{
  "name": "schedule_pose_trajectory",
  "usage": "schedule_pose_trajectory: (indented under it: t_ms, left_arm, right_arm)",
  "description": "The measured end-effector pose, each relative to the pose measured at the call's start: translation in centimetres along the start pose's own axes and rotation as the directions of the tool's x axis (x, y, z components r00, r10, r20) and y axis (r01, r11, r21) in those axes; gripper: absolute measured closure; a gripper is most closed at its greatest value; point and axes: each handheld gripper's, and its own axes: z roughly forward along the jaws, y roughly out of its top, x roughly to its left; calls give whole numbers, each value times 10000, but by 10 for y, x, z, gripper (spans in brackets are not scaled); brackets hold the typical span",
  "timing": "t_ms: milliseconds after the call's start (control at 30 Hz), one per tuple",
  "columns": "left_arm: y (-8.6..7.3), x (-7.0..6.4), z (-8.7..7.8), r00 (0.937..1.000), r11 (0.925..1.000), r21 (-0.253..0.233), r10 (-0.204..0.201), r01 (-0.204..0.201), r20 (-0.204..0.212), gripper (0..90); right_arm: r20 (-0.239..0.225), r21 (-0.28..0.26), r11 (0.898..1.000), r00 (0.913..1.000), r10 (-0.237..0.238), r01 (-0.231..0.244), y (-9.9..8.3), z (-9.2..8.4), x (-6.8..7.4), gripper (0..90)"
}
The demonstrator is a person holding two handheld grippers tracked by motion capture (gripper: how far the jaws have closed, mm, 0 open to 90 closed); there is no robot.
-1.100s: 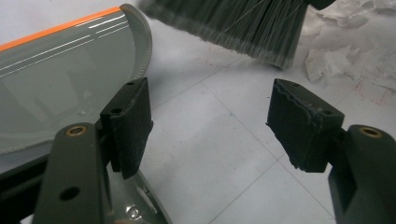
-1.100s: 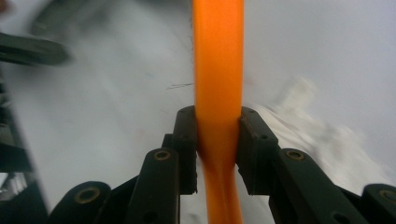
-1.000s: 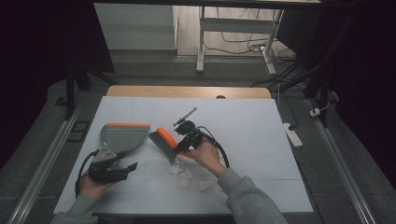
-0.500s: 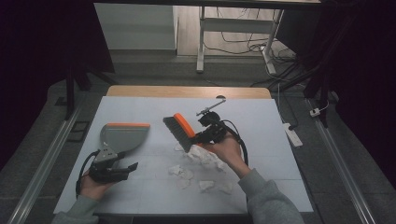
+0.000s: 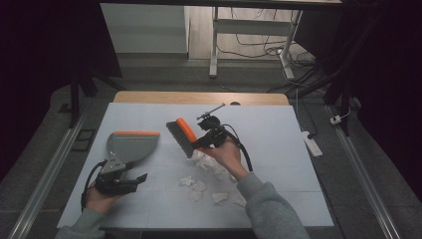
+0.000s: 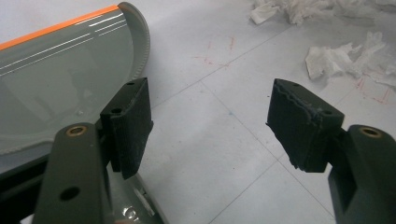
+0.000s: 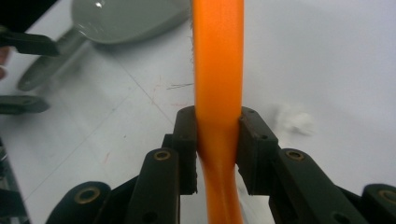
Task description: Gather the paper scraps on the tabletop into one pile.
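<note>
Brush (image 5: 182,135) with an orange back and handle and dark bristles, clamped in the right gripper (image 5: 211,137) above the middle of the white table (image 5: 278,149); in the right gripper view the two black jaws press on either side of the orange handle (image 7: 218,93), which runs straight up between them. Nearest the person, at the lower left of the high view, the left gripper (image 5: 130,180) sits low over the table in the left hand (image 5: 99,199) — its jaws stand wide apart with nothing between them, as the left gripper view confirms, bare table surface showing in the gap. Just beyond and beside that gripper lies the grey dustpan (image 5: 130,145) with an orange strip along its far edge (image 6: 60,65). Between the two forearms, crumpled white paper scraps (image 5: 199,186) lie scattered on the table, some just below the brush's bristles. The right hand (image 5: 226,154) holds its gripper above them, a black cable (image 5: 245,154) looping back along the wrist. Farther off, the table's wooden far edge (image 5: 199,97) borders a dark floor with trailing cables.
</note>
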Motion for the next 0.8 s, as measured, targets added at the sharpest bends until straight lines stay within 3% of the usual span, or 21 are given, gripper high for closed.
schedule_pose_trajectory:
  t_ms: [100,133,300,400,667,800]
  left_arm:
    - [-1,1,0,10000,10000,-26,-19,19,33,313]
    - [-1,1,0,10000,10000,-15,-27,27,42,313]
    - [-1,1,0,10000,10000,-32,2,-2,81,313]
    - [0,-1,2,9999,10000,28,67,-67,98,313]
    - [1,-1,2,10000,10000,39,66,-66,36,313]
    - [0,0,1,10000,10000,6,21,-21,9,313]
  right_arm:
    - [-80,562,9981,9996,252,-247,-1,23,-4,707]
    - [148,463,9988,9997,175,-181,-2,24,-6,707]
    - [750,685,9958,9956,557,-609,-14,5,-28,708]
    - [768,447,9956,9939,792,-828,-23,-11,-34,708]
    - [200,-940,9953,9995,233,-213,-26,-59,-18,708]
    - [-43,-717,9956,9982,-603,598,-30,-72,-1,707]
